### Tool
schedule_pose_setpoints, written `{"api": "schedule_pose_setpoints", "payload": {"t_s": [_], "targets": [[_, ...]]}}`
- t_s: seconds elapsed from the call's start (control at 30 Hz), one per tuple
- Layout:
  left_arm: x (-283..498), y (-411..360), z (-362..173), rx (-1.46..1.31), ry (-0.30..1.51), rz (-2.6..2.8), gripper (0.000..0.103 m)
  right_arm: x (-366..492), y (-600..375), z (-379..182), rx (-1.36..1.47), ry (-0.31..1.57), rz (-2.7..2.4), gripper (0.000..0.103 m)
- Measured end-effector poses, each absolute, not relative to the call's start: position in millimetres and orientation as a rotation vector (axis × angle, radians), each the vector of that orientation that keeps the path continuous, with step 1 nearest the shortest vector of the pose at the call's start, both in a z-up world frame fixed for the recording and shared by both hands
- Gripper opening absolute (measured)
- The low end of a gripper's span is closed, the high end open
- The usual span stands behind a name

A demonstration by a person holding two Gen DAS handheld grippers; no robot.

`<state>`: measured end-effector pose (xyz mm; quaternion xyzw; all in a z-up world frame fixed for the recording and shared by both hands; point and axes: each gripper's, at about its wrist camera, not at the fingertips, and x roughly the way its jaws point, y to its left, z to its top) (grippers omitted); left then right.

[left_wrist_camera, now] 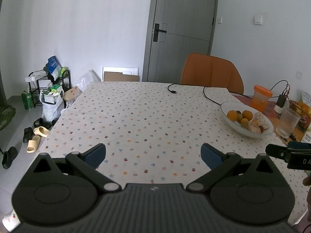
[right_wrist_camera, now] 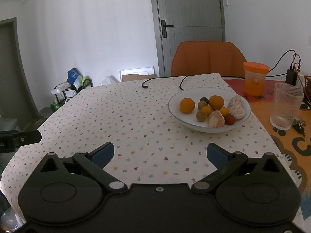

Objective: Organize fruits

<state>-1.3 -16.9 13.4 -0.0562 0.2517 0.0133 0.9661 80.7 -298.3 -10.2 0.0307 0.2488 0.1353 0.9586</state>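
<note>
A white bowl (right_wrist_camera: 175, 104) (left_wrist_camera: 225, 108) stands on the flower-print tablecloth and holds several fruits: whole oranges (right_wrist_camera: 187, 105), small brown-green fruits (right_wrist_camera: 201, 115), a small red one (right_wrist_camera: 230, 119) and two peeled citrus pieces (right_wrist_camera: 215, 119). My right gripper (right_wrist_camera: 160, 153) hovers open over the cloth, short of the bowl, with nothing between its blue pads (right_wrist_camera: 103, 153). My left gripper (left_wrist_camera: 153, 154) is open too, over bare cloth, with the bowl far off to its right. Each gripper's edge shows in the other's view.
To the right of the bowl stand a ribbed glass (right_wrist_camera: 285, 105) and an orange-lidded jar (right_wrist_camera: 255, 78). A black cable (right_wrist_camera: 144, 86) lies at the table's far edge. An orange chair (right_wrist_camera: 208, 58) is behind the table. Shoes and bags (left_wrist_camera: 50, 104) clutter the floor on the left.
</note>
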Motion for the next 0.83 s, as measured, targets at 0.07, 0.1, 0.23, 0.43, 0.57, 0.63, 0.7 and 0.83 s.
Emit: {"api": "schedule_pose_setpoints", "payload": {"t_s": [0.07,0.1,0.23,0.43,0.57,0.63,0.7,0.83], "targets": [[-1.1,-16.8,13.4,-0.114,0.509,0.026,0.103,81.0,-298.4,-10.6,0.061,0.505,0.276,0.103],[-1.1,-16.8,13.4,-0.114,0.509,0.026,0.103,81.0,-298.1,-11.1,0.060,0.505,0.276,0.103],[-1.1,-16.7,13.4,-0.114,0.509,0.027,0.103,81.3,-297.8,-11.5,0.063,0.509,0.277,0.103],[-0.9,-16.0,12.5,-0.116,0.509,0.028,0.103,80.5,-296.4,-11.4,0.055,0.506,0.282,0.103],[-0.9,-15.9,12.1,-0.115,0.510,0.028,0.103,81.0,-296.7,-11.5,0.056,0.507,0.280,0.103],[-1.2,-15.1,10.9,-0.116,0.512,0.029,0.103,81.1,-296.3,-11.2,0.055,0.508,0.280,0.103],[-1.2,-15.0,10.9,-0.115,0.511,0.029,0.103,81.3,-296.5,-11.2,0.054,0.508,0.280,0.103],[-1.1,-14.9,10.9,-0.114,0.511,0.027,0.103,80.9,-295.5,-11.4,0.053,0.509,0.279,0.103]]}}
